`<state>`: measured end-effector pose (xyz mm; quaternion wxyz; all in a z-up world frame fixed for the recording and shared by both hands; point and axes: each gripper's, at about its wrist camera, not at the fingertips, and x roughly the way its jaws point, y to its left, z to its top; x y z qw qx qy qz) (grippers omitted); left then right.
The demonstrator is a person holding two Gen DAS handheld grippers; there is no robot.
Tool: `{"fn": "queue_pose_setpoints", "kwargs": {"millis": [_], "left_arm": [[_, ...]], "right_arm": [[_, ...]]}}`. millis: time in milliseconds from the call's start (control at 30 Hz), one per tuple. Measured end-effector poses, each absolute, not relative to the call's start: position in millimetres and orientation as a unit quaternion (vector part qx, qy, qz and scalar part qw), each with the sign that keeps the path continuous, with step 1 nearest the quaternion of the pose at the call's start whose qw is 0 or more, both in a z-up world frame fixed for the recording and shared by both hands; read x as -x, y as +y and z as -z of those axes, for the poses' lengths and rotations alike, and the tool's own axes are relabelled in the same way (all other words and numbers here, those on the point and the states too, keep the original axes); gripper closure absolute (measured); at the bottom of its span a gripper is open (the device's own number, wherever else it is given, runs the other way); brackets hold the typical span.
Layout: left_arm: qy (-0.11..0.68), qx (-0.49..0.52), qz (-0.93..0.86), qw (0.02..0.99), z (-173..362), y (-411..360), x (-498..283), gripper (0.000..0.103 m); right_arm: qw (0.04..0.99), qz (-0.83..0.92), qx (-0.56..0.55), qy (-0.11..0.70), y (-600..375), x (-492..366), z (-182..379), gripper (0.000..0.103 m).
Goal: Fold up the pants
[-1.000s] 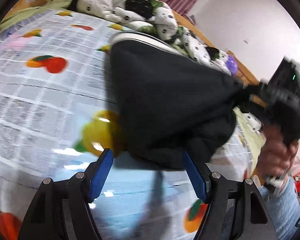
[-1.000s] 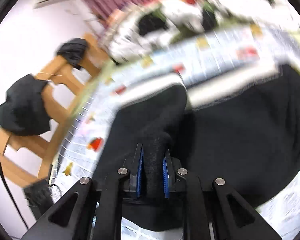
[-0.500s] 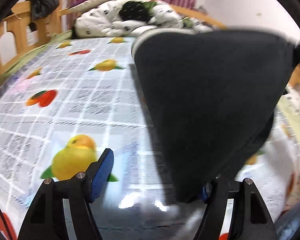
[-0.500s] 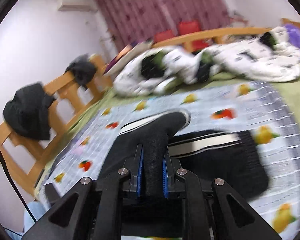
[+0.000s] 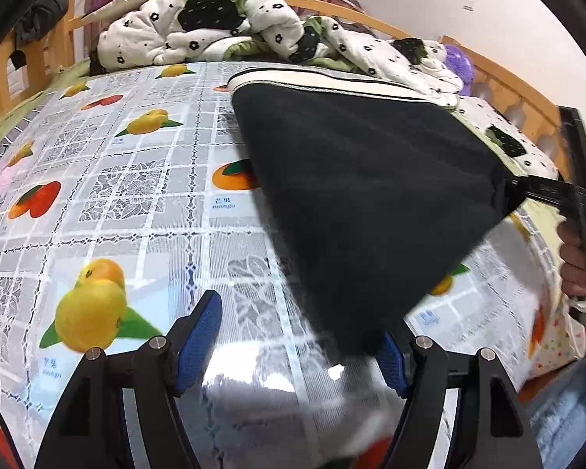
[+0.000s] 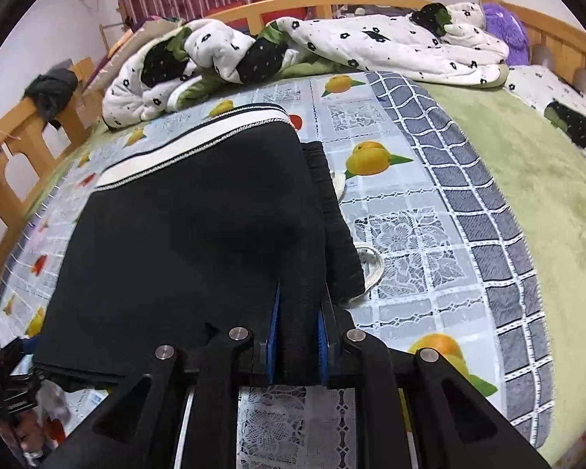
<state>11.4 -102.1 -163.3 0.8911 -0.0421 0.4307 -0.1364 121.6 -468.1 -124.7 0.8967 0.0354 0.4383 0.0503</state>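
Observation:
The black pants (image 6: 183, 234) with a white side stripe (image 6: 168, 152) lie folded over on the fruit-print tablecloth (image 6: 402, 211). My right gripper (image 6: 296, 336) is shut on a black fold of the pants at their near right corner. In the left wrist view the pants (image 5: 363, 195) stretch from the stripe (image 5: 332, 82) to the right gripper (image 5: 535, 189) at the far right. My left gripper (image 5: 297, 336) is open; the near corner of the pants hangs over its right pad (image 5: 390, 355), the left pad (image 5: 203, 332) is free.
A rumpled white flowered quilt (image 6: 332, 39) lies across the head of the bed. The wooden bed rail (image 6: 31, 129) has dark clothes hung on it at the left. A green blanket (image 6: 535, 179) covers the right side. A white drawstring (image 6: 371, 265) pokes out beside the pants.
The right gripper has carried the held fold over and down, so the pants now lie doubled on the cloth. The left gripper has stayed open under the near corner.

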Motion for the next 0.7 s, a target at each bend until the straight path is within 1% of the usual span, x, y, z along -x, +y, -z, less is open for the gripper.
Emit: {"fn": "queue_pose_setpoints", "kwargs": {"millis": [100, 167, 300, 333, 400, 467, 500, 533, 567, 600, 700], "left_arm": [[0.424, 0.057, 0.157, 0.89, 153, -93, 1, 0.032], [0.423, 0.083, 0.163, 0.887, 147, -84, 7, 0.033], [0.424, 0.136, 0.175, 0.878, 143, -79, -9, 0.033], [0.428, 0.148, 0.182, 0.873, 142, -82, -21, 0.033], [0.435, 0.154, 0.189, 0.867, 147, -91, -40, 0.034], [0.462, 0.158, 0.197, 0.85, 159, -102, -60, 0.034], [0.481, 0.181, 0.208, 0.832, 174, -105, -72, 0.034], [0.486, 0.197, 0.212, 0.825, 180, -106, -76, 0.035], [0.471, 0.215, 0.217, 0.827, 183, -106, -79, 0.038], [0.469, 0.214, 0.218, 0.829, 184, -109, -82, 0.044], [0.476, 0.204, 0.202, 0.831, 183, -118, -92, 0.061]], "right_arm": [[0.901, -0.036, 0.017, 0.431, -459, -116, 113, 0.077], [0.91, -0.027, 0.03, 0.412, -460, -108, 101, 0.076], [0.917, -0.033, 0.019, 0.397, -463, -118, 85, 0.061], [0.915, -0.038, 0.02, 0.402, -462, -125, 86, 0.059], [0.908, -0.043, 0.019, 0.416, -461, -139, 92, 0.059], [0.892, -0.047, 0.01, 0.449, -465, -157, 109, 0.059], [0.886, -0.051, -0.01, 0.46, -470, -163, 120, 0.056], [0.886, -0.054, -0.031, 0.46, -476, -164, 126, 0.047], [0.886, -0.054, -0.045, 0.458, -481, -163, 129, 0.043], [0.885, -0.055, -0.059, 0.459, -486, -163, 133, 0.038], [0.864, -0.08, -0.149, 0.474, -507, -167, 147, 0.037]]}}
